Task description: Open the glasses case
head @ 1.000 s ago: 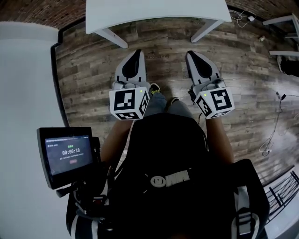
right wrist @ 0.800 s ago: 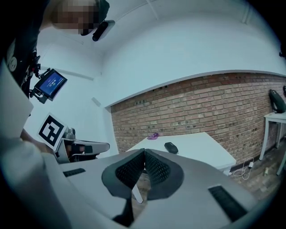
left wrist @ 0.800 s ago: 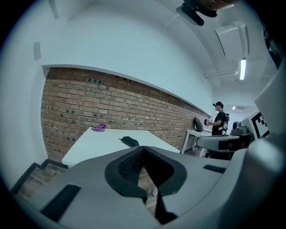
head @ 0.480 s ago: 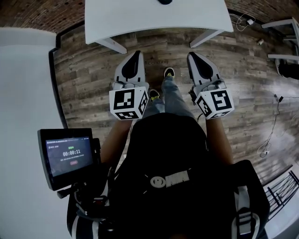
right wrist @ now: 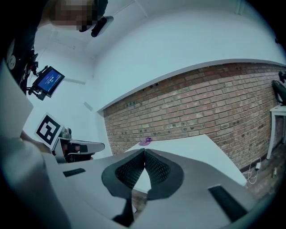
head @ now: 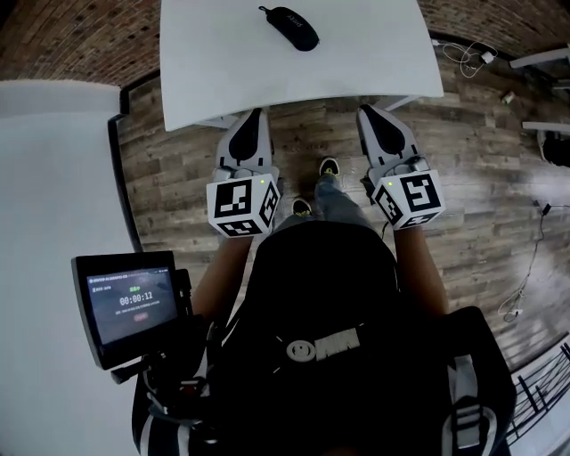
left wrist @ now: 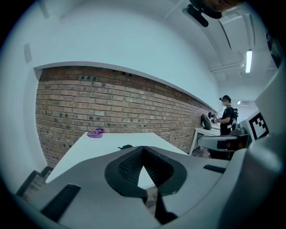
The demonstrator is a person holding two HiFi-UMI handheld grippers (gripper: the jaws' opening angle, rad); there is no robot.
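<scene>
White table point(head: 374, 53) was cut off at the head view's top edge. One black glasses case point(head: 289, 27) lay on it, well apart from both grippers. One purple item point(left wrist: 95, 132) was too small to identify. Left gripper point(head: 256, 113) and right gripper point(head: 368, 112) had jaws closed, holding nothing. Wood-plank floor point(head: 178, 160); brick wall point(left wrist: 111, 103).

You wear a black chest pack point(head: 321, 294) with a white logo and grey strap buckles. Left of the pack, a black-framed screen point(head: 132, 303) shows a timer. Beyond the pack are your blue jeans point(head: 334, 203) and dark shoes point(head: 329, 166) with yellow-green trim. Flanking those, your left gripper point(head: 257, 113) and right gripper point(head: 366, 111) have pale grey shells with black insets. Each carries a black-and-white marker cube point(head: 242, 205) with a green light.
</scene>
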